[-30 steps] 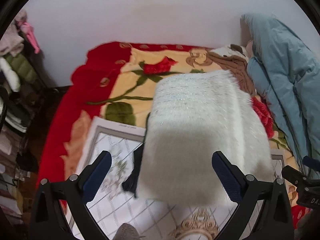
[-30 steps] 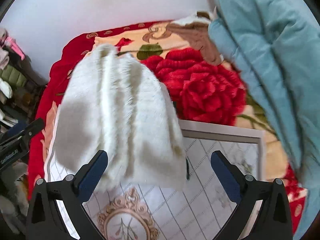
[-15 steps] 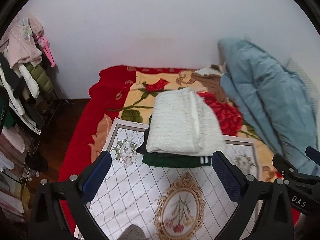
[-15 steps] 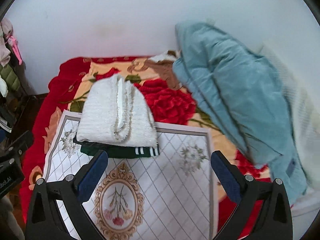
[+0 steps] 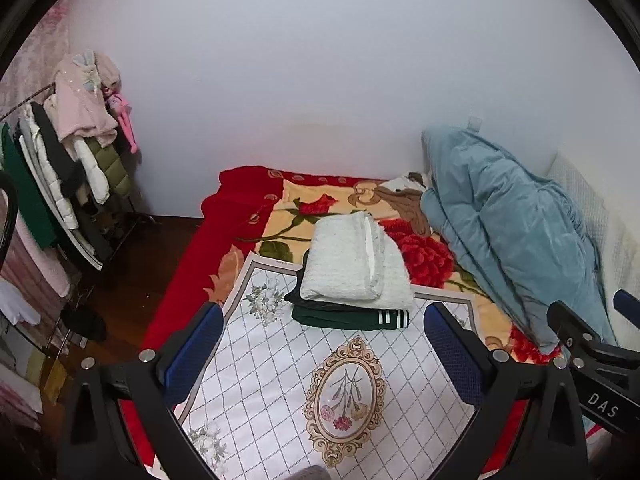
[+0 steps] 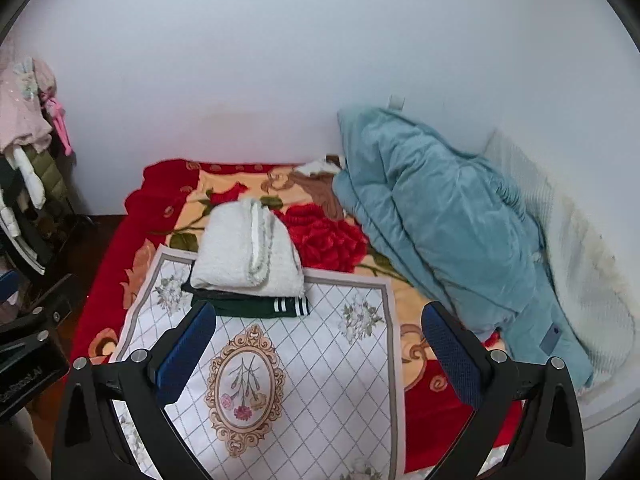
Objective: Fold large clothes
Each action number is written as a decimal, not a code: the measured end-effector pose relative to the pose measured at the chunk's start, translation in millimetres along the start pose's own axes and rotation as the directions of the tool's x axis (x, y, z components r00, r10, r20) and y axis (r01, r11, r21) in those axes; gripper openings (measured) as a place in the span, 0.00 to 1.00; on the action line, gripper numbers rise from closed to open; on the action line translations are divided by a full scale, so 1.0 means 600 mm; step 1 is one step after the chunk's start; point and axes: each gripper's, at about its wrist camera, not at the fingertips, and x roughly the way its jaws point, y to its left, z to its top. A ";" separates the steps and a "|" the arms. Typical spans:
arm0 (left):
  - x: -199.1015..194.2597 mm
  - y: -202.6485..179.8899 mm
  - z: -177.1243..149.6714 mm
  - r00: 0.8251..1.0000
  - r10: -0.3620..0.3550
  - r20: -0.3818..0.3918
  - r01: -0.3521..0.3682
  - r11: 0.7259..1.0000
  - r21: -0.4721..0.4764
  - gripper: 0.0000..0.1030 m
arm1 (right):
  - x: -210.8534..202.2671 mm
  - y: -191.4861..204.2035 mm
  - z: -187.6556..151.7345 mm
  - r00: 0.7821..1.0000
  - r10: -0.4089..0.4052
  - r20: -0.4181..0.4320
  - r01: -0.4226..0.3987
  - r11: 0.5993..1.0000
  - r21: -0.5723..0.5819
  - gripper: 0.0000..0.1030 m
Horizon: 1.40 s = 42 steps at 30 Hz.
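We are holding the left gripper (image 5: 320,354) and right gripper (image 6: 318,350) released and empty above the white mat (image 5: 276,364). The folded white sweater (image 5: 352,266) is resting atop dark folded clothes (image 5: 348,316) at the mat's far edge. Its overhanging, unsupported side is risking a slide.

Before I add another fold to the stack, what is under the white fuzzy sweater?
Under the white sweater lie a black folded garment and, lowest, a dark green one with white stripes, on the floral mat. Only their edges show; any further layers between are covered.
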 end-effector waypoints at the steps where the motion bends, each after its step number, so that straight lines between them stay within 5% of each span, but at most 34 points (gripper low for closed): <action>1: -0.010 -0.001 -0.001 1.000 0.003 0.005 -0.003 1.000 0.000 0.99 | -0.018 -0.004 -0.002 1.000 0.002 0.012 -0.002 1.000 -0.005 1.00; 15: -0.112 -0.030 -0.013 0.997 0.065 -0.043 -0.066 0.998 -0.023 0.99 | -0.141 -0.056 0.004 0.990 0.140 0.001 -0.140 0.990 -0.031 1.00; 42: -0.161 -0.042 -0.016 0.998 0.068 -0.012 -0.069 0.998 -0.013 0.99 | -0.200 -0.088 0.026 0.994 0.100 0.049 -0.098 0.994 -0.051 1.00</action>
